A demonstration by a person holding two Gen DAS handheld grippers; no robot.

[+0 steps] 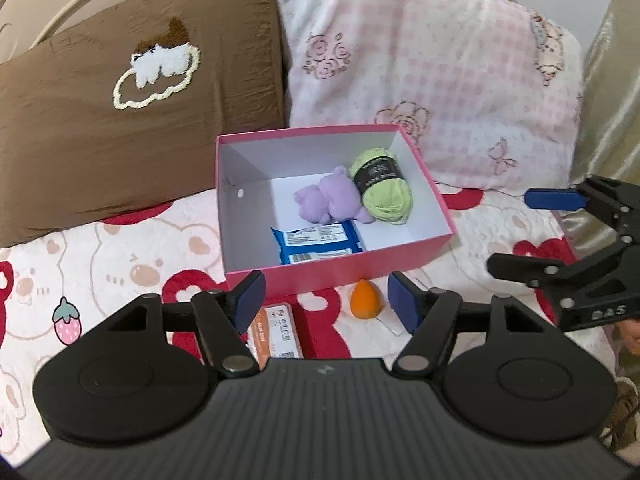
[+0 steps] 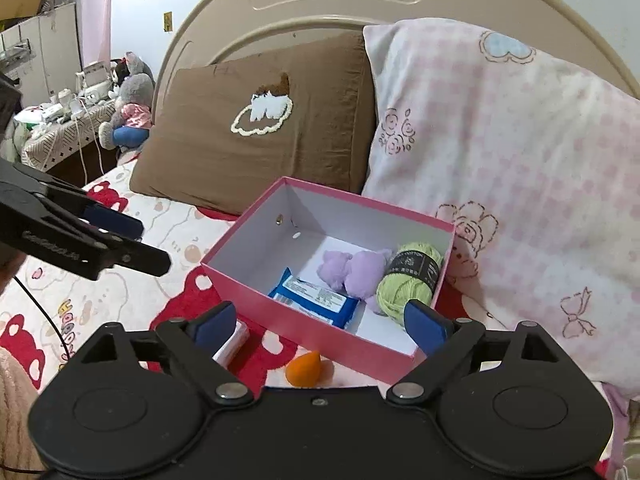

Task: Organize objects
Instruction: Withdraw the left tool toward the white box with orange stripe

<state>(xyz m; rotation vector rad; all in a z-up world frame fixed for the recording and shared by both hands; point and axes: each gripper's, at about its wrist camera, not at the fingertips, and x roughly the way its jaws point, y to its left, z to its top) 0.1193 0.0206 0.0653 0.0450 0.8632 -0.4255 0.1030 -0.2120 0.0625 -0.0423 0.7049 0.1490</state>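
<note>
Half hidden behind the left gripper's (image 1: 325, 303) finger: an orange-and-white packet (image 1: 276, 334), print too small to read. Same for the yarn ball's (image 1: 381, 186) black band. Partly covered by the blue wipes pack (image 1: 318, 245): the purple plush toy (image 1: 330, 200).

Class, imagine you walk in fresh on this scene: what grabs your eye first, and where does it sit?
First comes the pink box in the middle of the bed, open, holding green yarn, a purple plush toy and a blue packet. Behind it lean a brown pillow on the left and a pink checked pillow on the right. On the bedspread before the box lie an orange sponge and an orange-and-white packet.
</note>
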